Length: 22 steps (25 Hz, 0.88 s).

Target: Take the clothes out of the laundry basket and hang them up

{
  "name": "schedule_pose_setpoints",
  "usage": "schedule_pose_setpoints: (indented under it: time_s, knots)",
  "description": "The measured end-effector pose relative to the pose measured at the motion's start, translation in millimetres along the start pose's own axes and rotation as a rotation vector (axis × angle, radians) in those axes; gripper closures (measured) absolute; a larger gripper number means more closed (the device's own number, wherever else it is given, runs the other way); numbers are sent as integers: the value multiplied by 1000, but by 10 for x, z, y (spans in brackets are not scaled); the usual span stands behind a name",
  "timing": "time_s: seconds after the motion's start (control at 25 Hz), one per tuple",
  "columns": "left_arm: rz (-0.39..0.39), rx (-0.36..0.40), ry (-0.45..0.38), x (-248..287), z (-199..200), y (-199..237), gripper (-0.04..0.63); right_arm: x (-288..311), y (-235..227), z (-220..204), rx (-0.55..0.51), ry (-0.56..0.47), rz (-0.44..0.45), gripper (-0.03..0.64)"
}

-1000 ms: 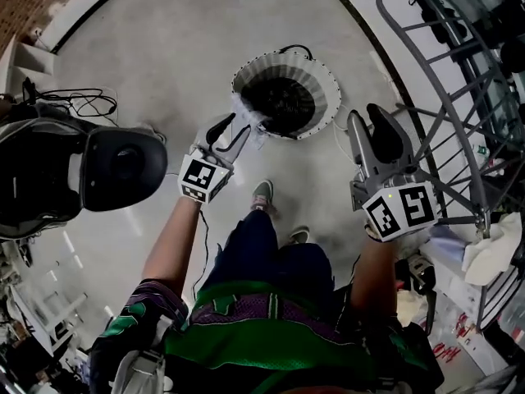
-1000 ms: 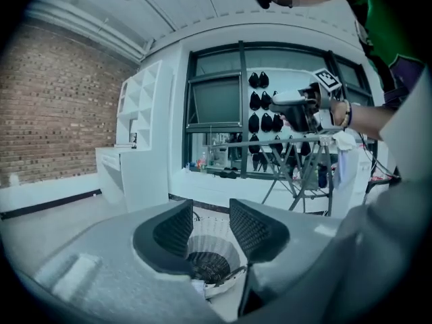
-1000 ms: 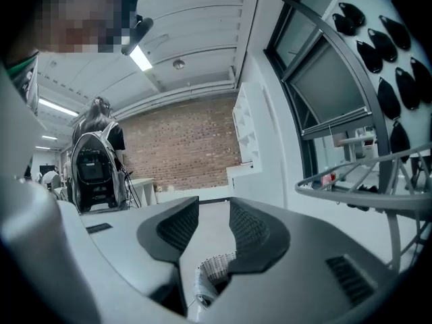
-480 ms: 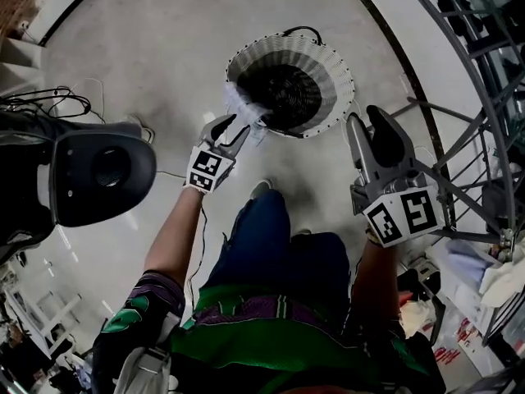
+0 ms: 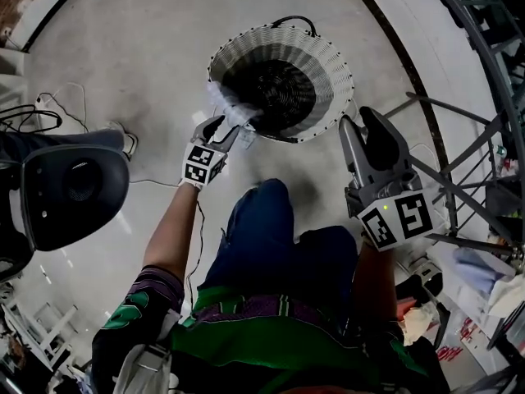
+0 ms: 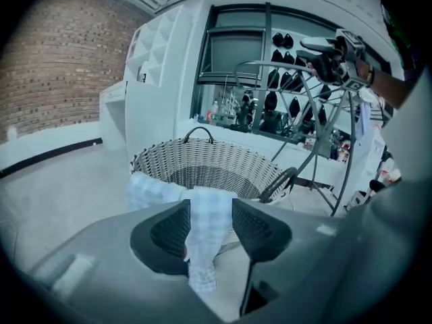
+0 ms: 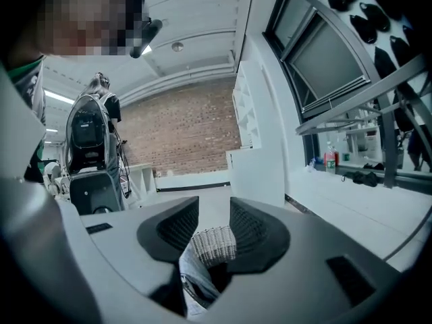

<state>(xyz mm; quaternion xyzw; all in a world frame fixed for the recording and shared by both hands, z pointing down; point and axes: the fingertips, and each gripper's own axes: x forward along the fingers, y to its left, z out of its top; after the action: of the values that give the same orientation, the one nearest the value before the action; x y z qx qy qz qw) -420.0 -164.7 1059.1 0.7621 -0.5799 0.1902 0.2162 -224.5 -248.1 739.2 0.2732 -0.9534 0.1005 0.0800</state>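
A: Starting on the left: see the left gripper [image 5: 223, 130]? Spread as wide as can be, having just been opening further, with the pale checked cloth [image 6: 206, 231] standing between the fingers but not pinched.

B: So gripping nothing yet. And lying where, exactly?

A: Draped over the near rim of the wicker laundry basket [image 5: 332, 56], partly hanging outside, down on the floor [image 5: 123, 72].

B: Then risks closing on wicker along with fabric, judging by how close to that rim.

A: Agreed. Could also catch only a thin fold and lose it halfway up.

B: Or snag on the weave and drag or tip the whole basket when lifting.

A: Hard to say what else sits inside; looks dark in there.

B: Moving right: see the right gripper [image 5: 359, 123]? Held partly open and empty, with only basket and a trouser leg [image 5: 262, 245] showing through the gap.

A: Offers no help with a long trailing end, then. Might sweep the floor or get stepped on.

B: And farthest right, mind the drying rack [image 5: 480, 243]. Close beside that gripper; could knock against it on the way up.
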Motion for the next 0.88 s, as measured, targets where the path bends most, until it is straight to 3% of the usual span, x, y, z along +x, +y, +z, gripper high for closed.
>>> schedule_pose_setpoints:
  time_s: [0.32,0.44,0.52,0.88]
  knots:
    - [-39,15,47,224,-74,-4,417,69,-69,-144,15,12,-8,485]
    - [-39,11,76,207,-82,1,518,59,-79,-128,29,22,-12,485]
    - [-32,6,89,147,-54,7,548,48,-73,-88,30,35,-15,485]
    - [-41,-30,64,-348,591,-127,574,-158,115,474,39,76,-12,485]
